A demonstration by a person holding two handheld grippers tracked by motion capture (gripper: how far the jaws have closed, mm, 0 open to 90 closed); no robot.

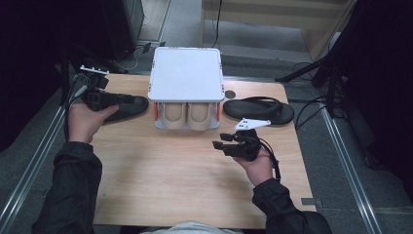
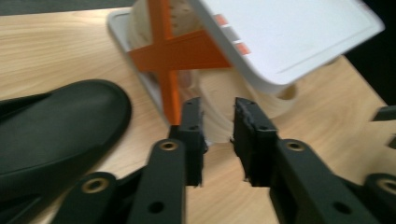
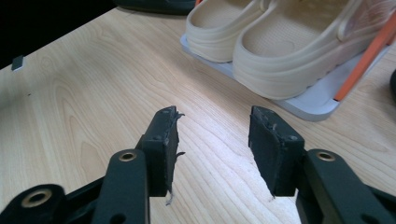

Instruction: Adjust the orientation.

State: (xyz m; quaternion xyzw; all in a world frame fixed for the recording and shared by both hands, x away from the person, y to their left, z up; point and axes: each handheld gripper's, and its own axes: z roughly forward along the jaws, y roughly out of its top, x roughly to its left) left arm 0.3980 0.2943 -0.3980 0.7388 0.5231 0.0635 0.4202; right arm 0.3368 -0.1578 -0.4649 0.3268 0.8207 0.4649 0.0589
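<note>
To lift the left black slipper (image 1: 125, 108) well, the left gripper (image 2: 218, 140), jaws narrowly apart and empty, should take its edge; the right gripper (image 3: 214, 149) stands wide apart, empty.

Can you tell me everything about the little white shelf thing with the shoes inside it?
The shoe rack stands at the back middle of the wooden table. It looks like plastic: a flat white top with rounded corners, a white bottom tray, and orange crossed struts at the sides holding them apart. A pair of cream clogs sits side by side on the lower tray, heels facing the person. A black sandal lies on the table at each side of it, not touching. Neither gripper touches it.
</note>
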